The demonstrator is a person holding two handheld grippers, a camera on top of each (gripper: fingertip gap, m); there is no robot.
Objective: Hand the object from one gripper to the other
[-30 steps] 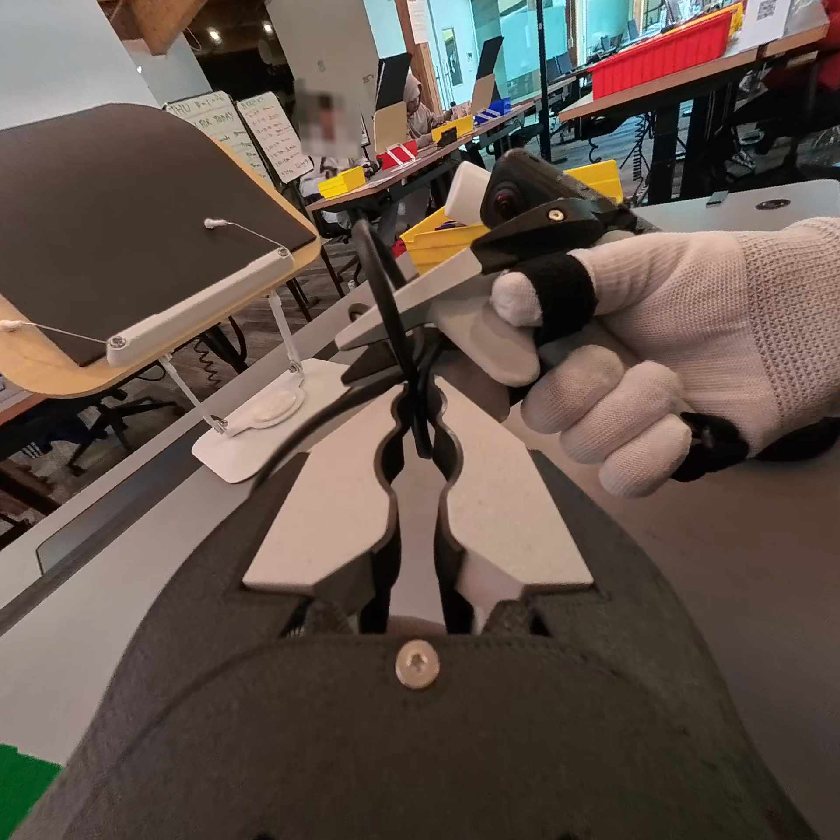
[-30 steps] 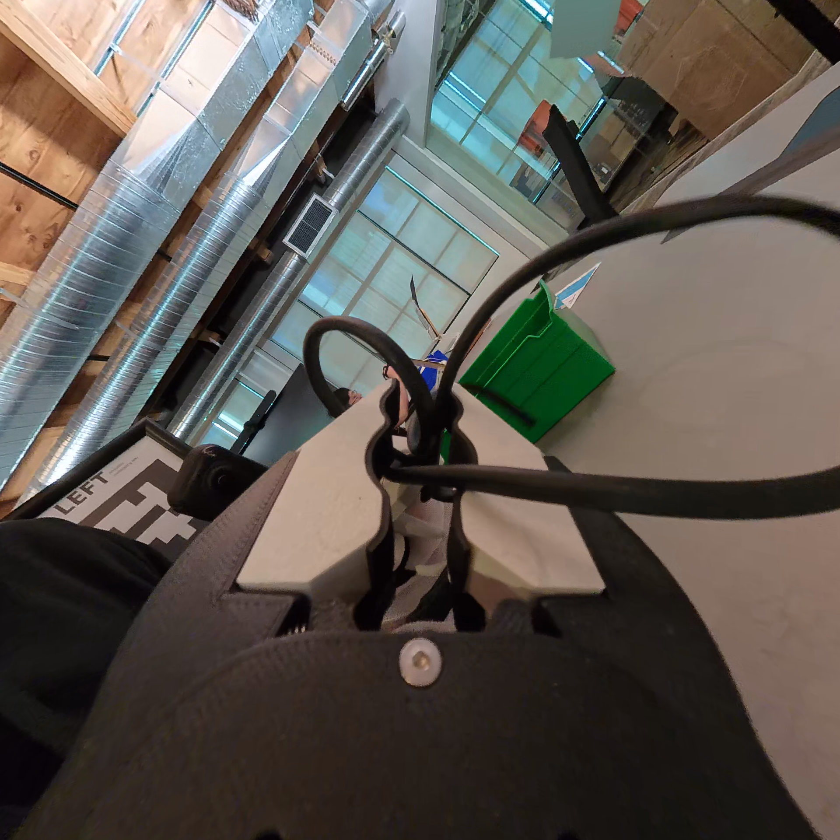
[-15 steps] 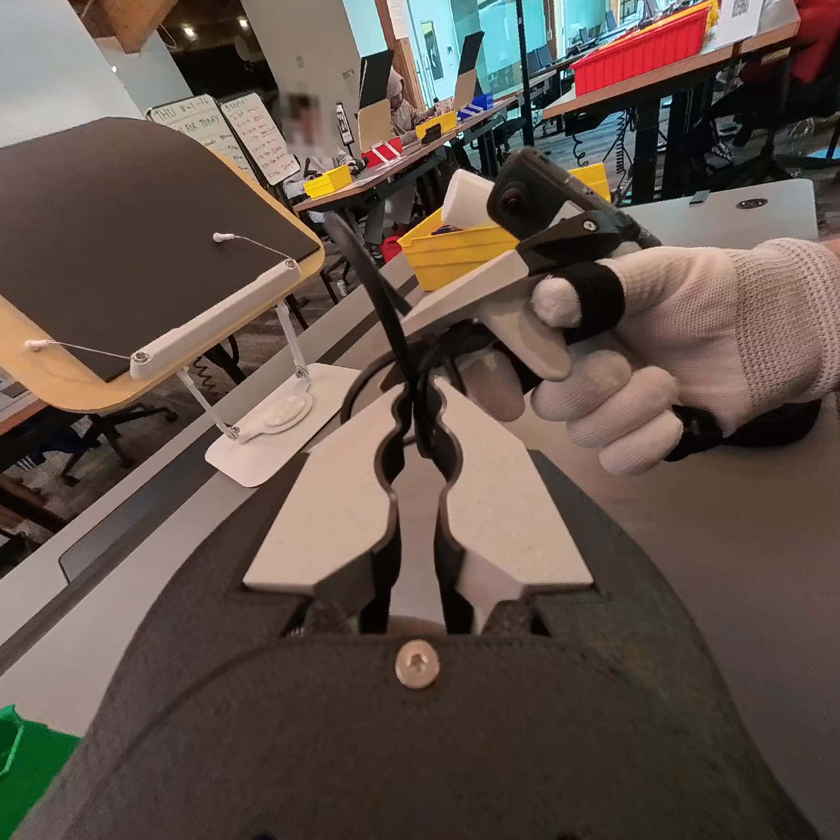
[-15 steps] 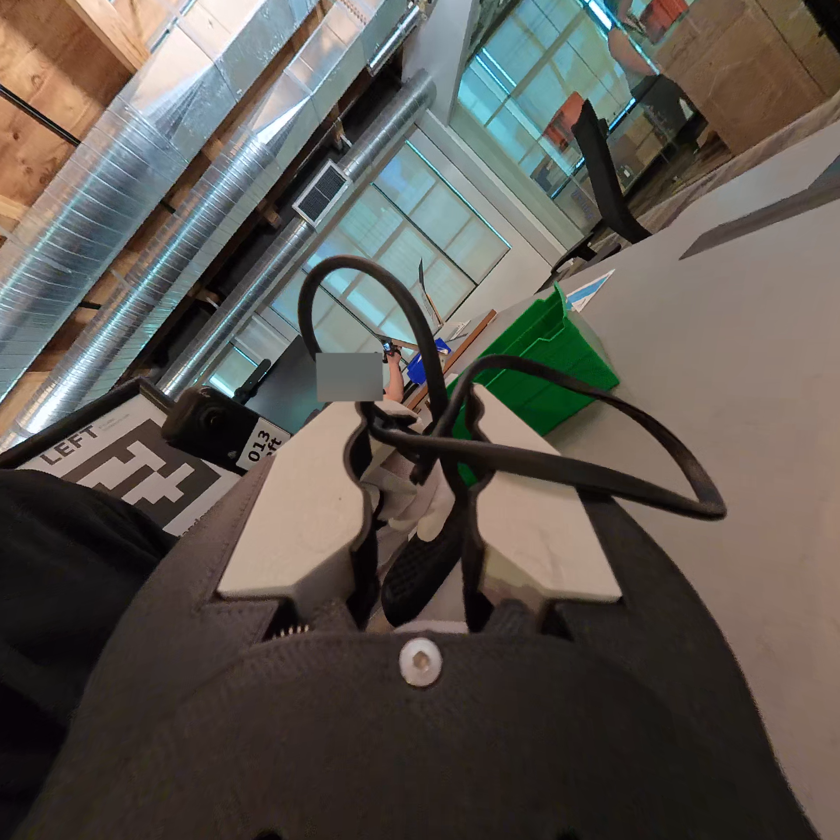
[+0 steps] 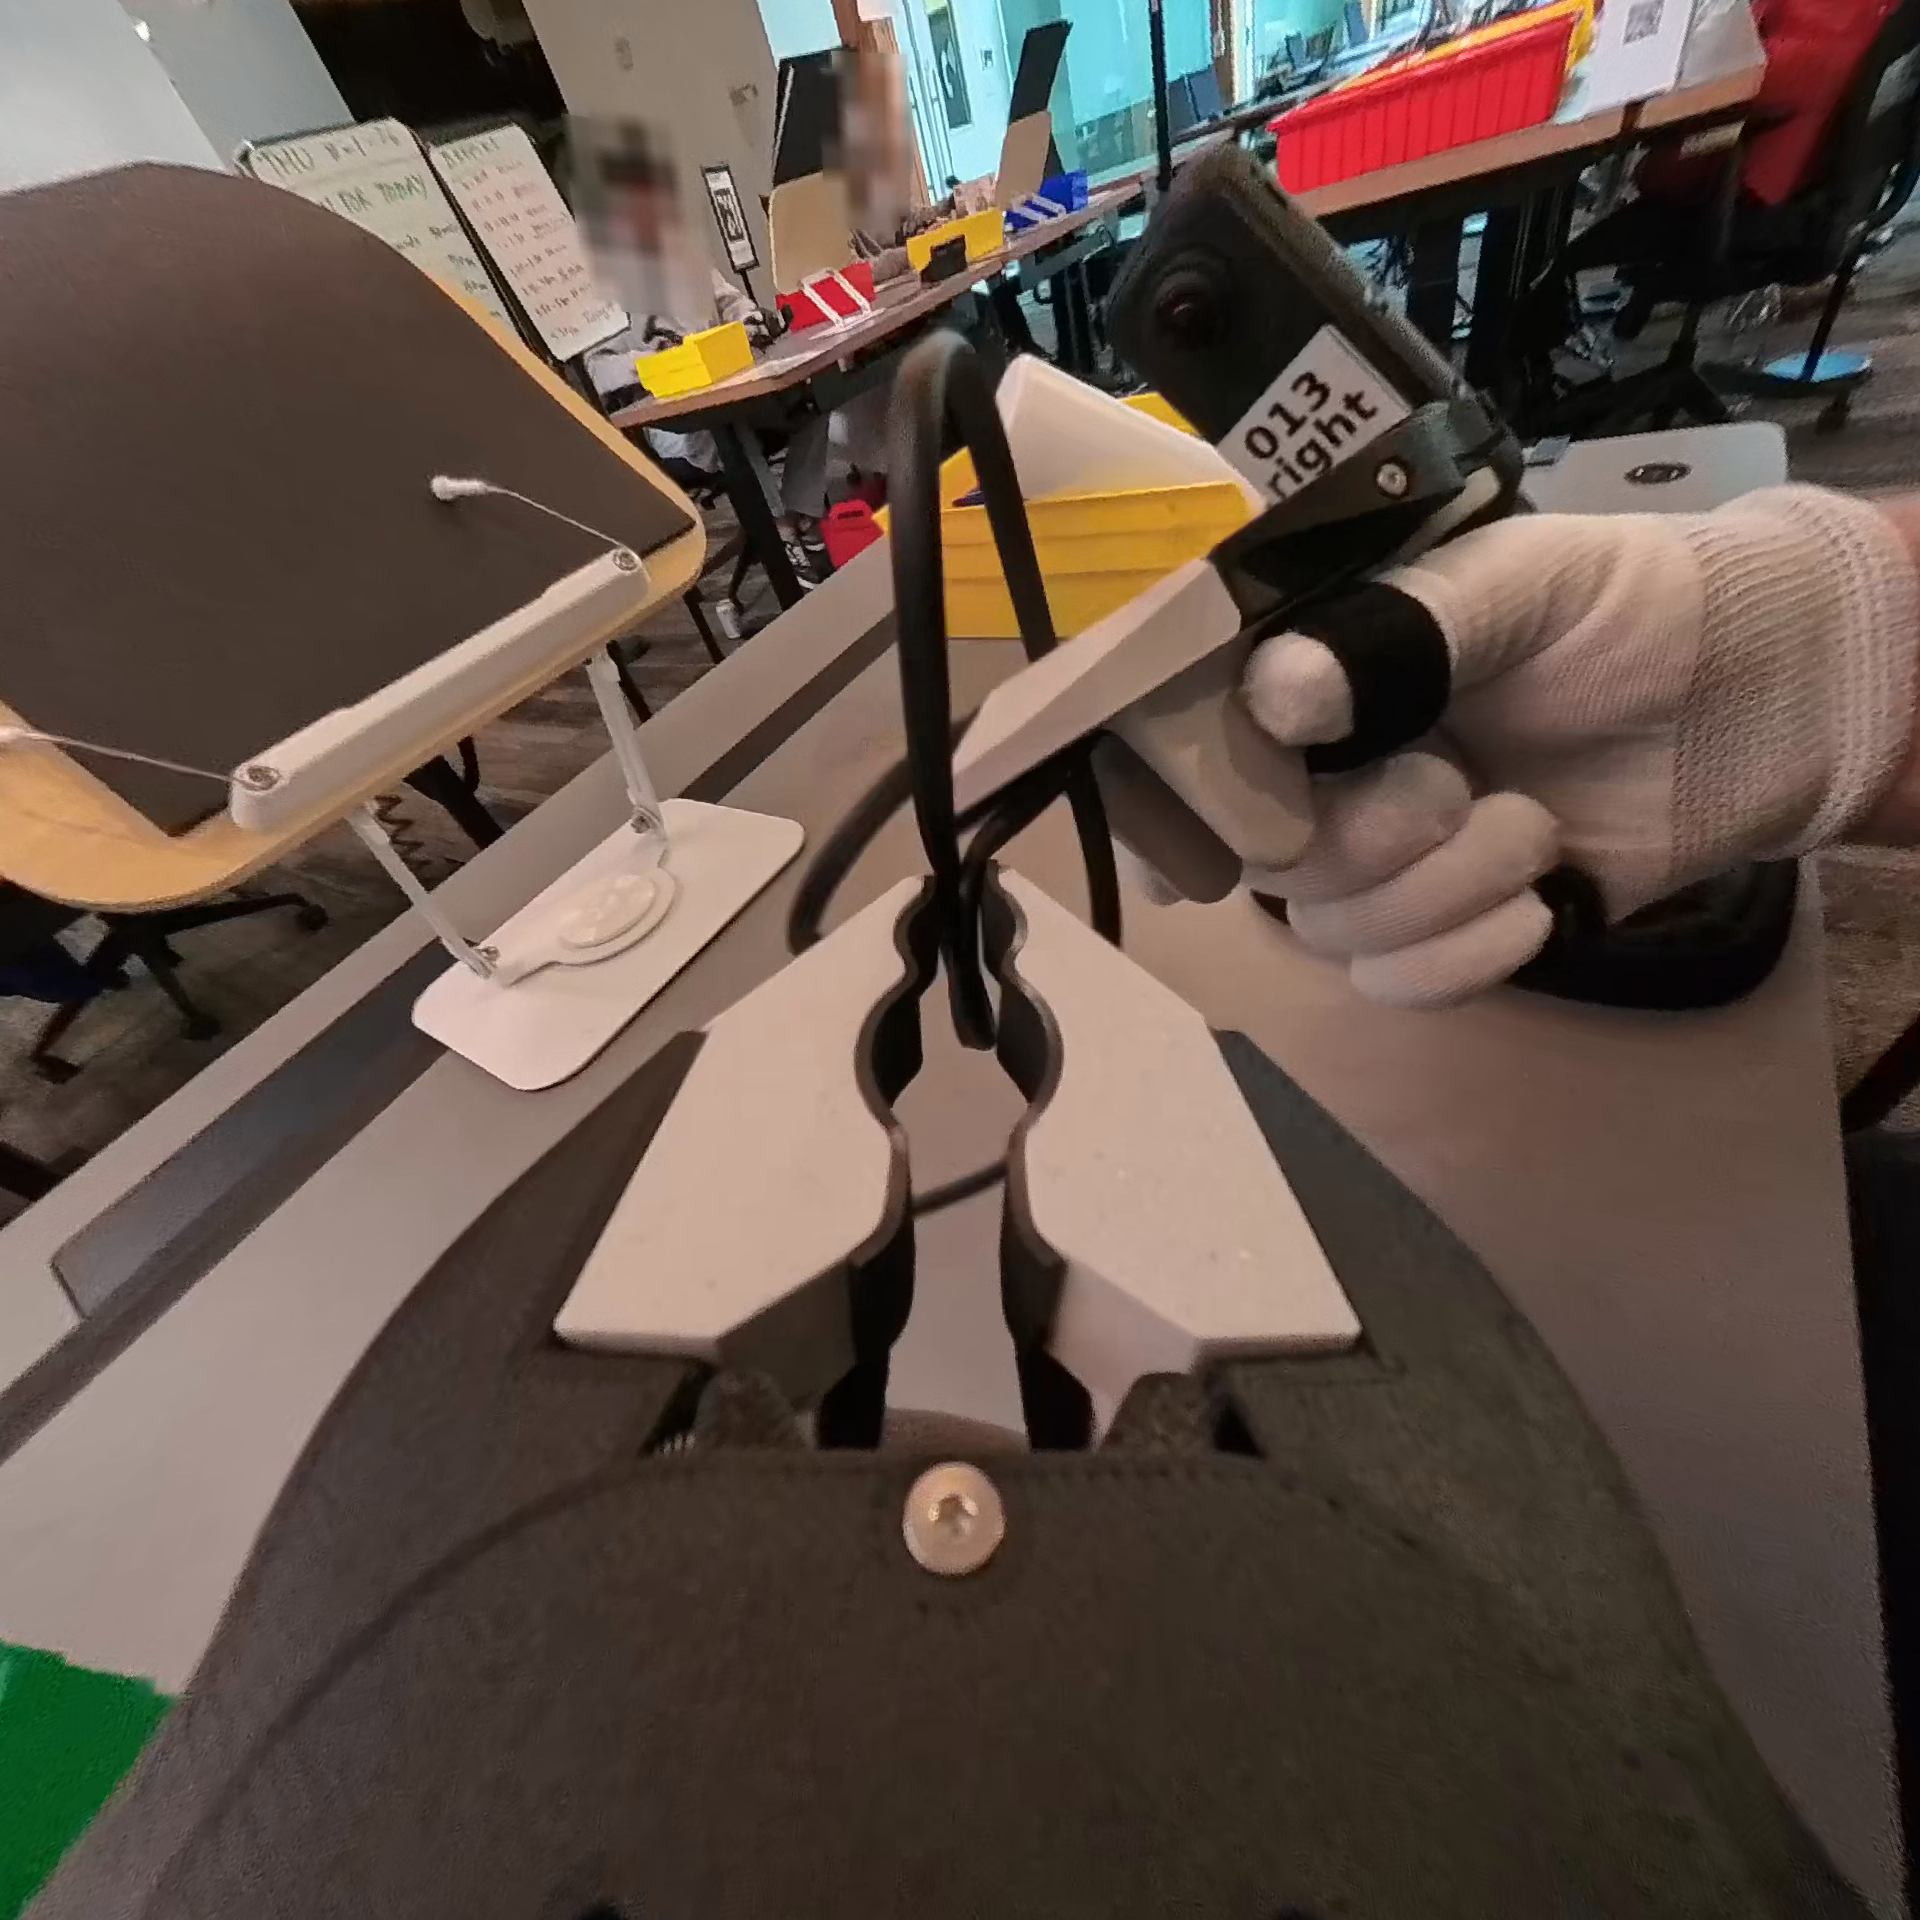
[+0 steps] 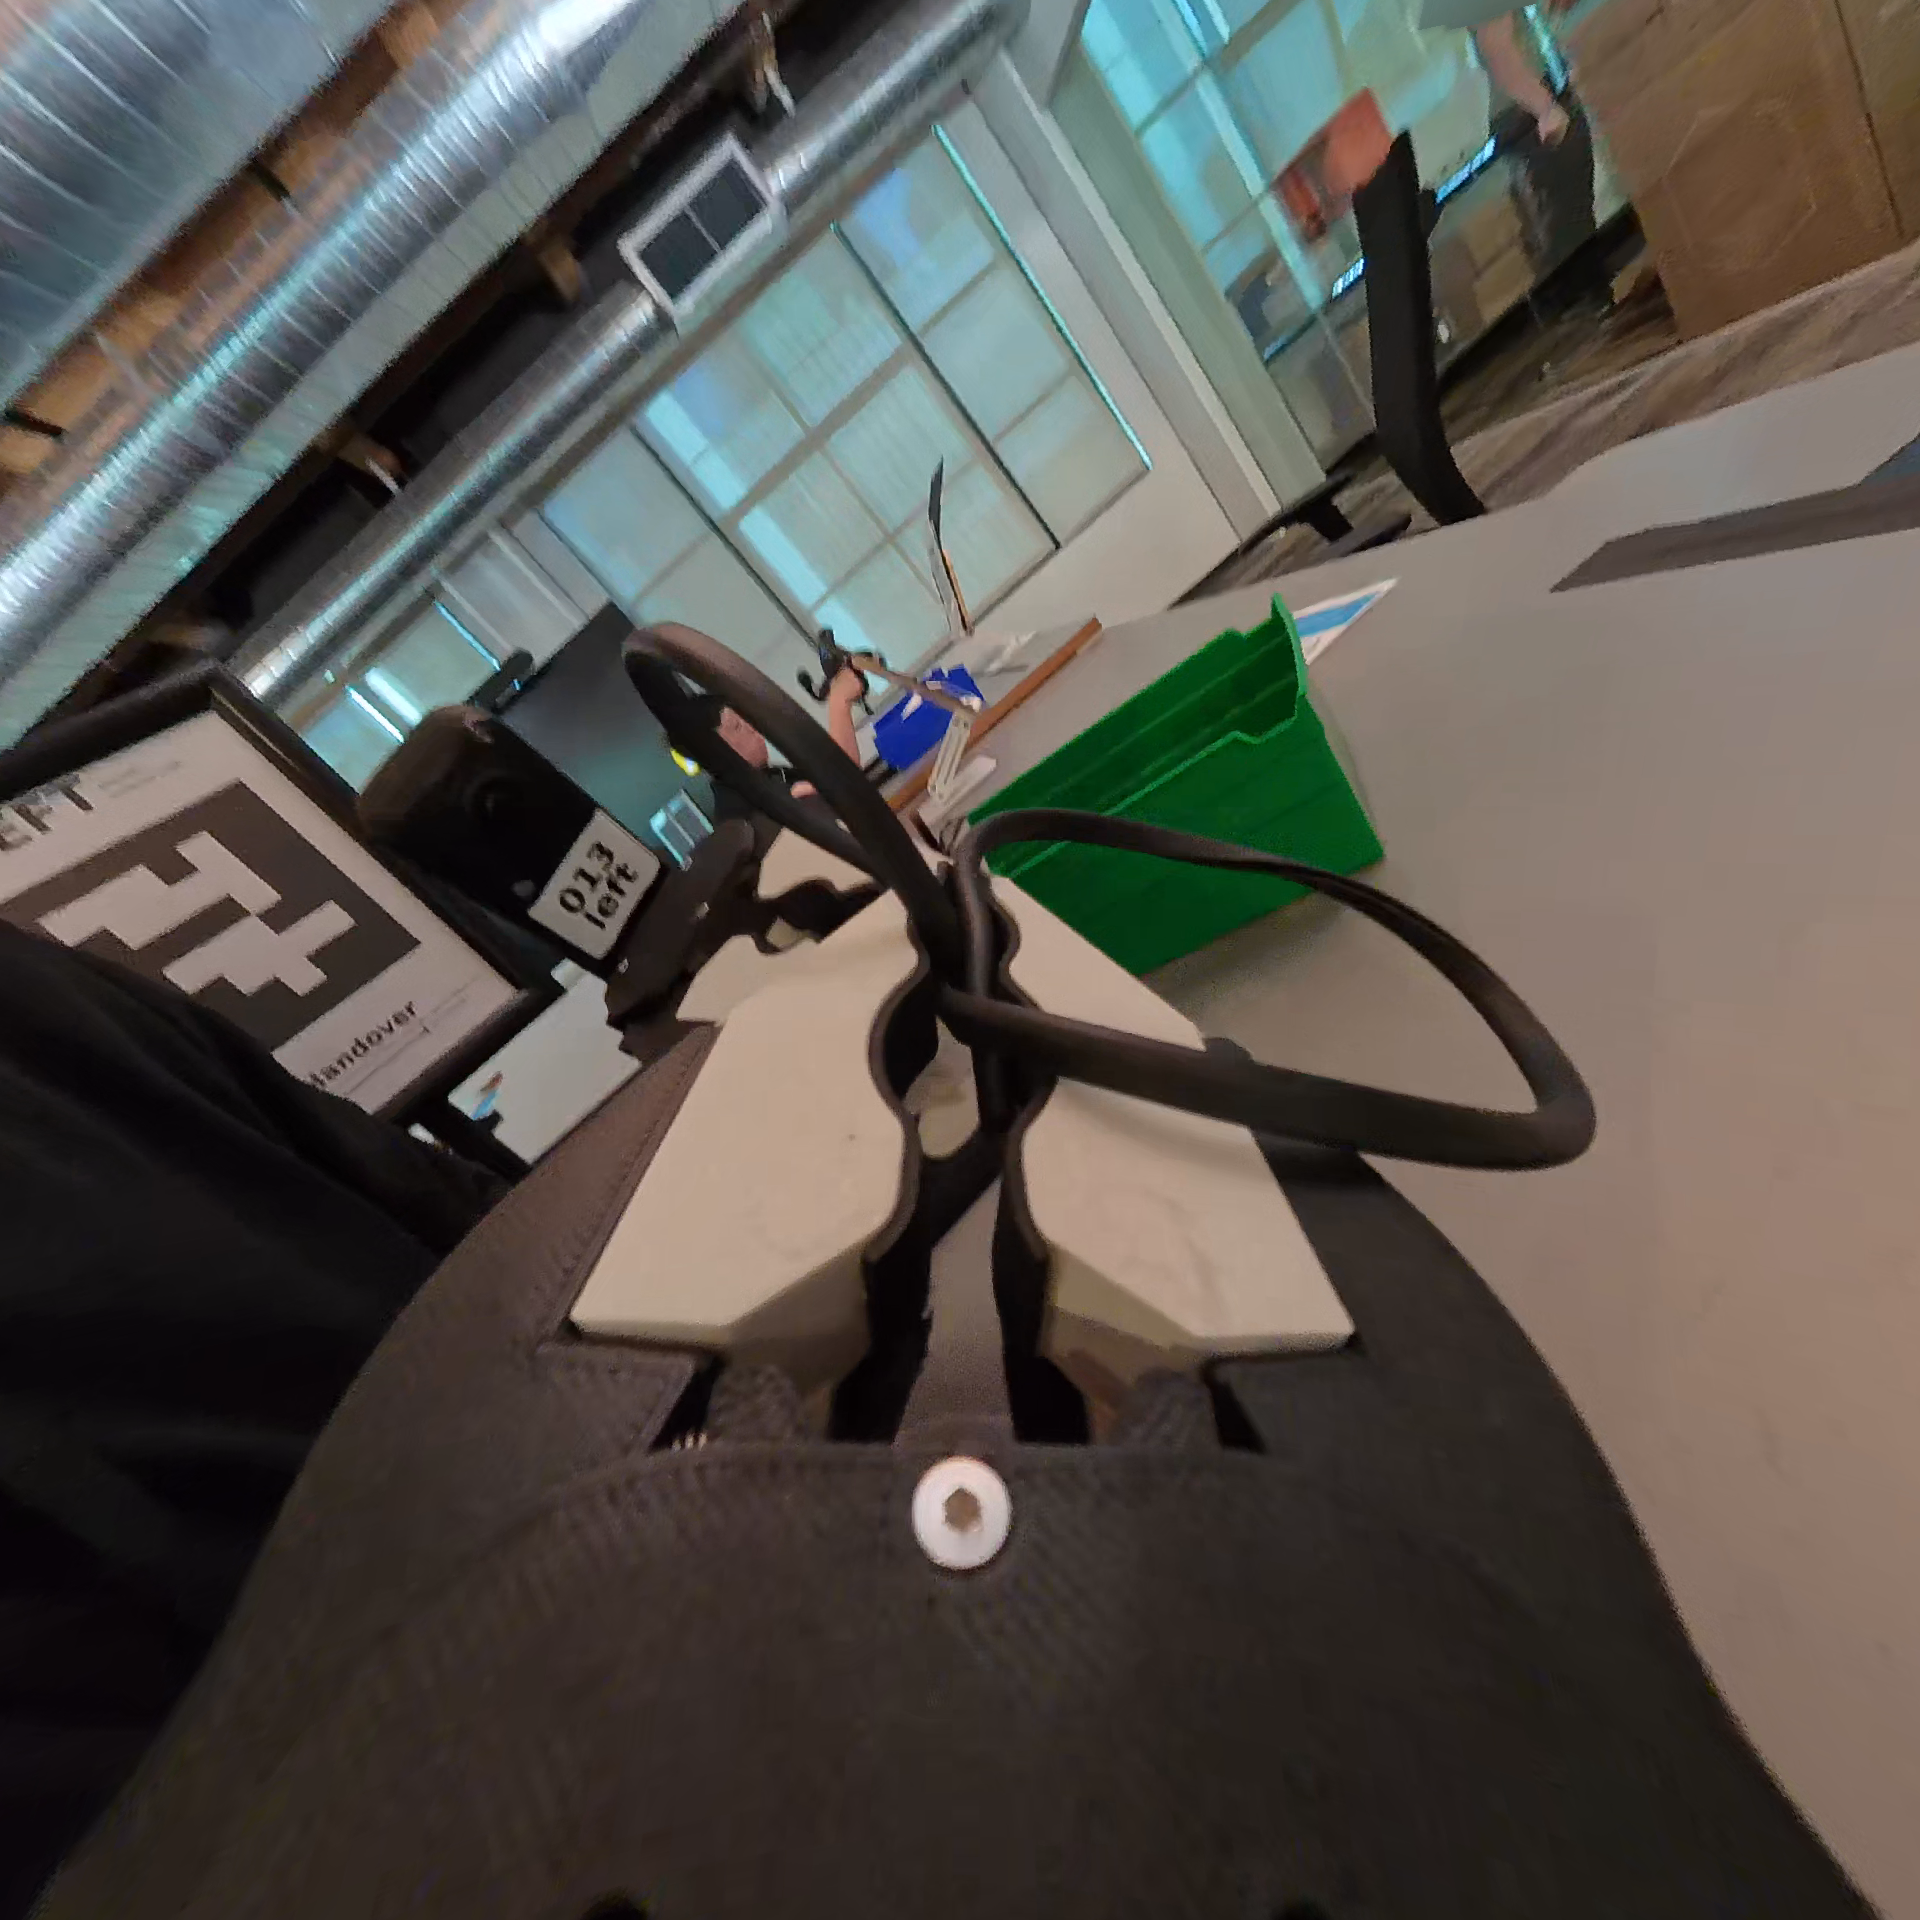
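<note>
left tongs (image 5: 961, 914): closed at the tips onto a looped black cord (image 5: 925, 623). the strands are pinched in the outermost notch. one loop stands up above the tips, and a short end hangs into the gap behind them. off to the left of these tongs, a tilted dark board on a white stand (image 5: 613, 935) rests on the grey bench (image 5: 1455, 1143), well apart from the grip.

right tongs (image 6: 961, 935): also drawn together on the same cord, at the tip notch. one loop rises to the left of the tips, and a larger one sags out to the right, over the right finger (image 6: 1143, 1164). a green bin (image 6: 1174, 842) sits on the bench beyond the tips, not touching the cord.

the two sets of tips meet almost nose to nose, each crossing the other's grip point. judgement: the handover is at its shared-hold stage. both grips are kept tight so the limp cord cannot slip before one side lets go. which side is giving cannot be told here.
</note>
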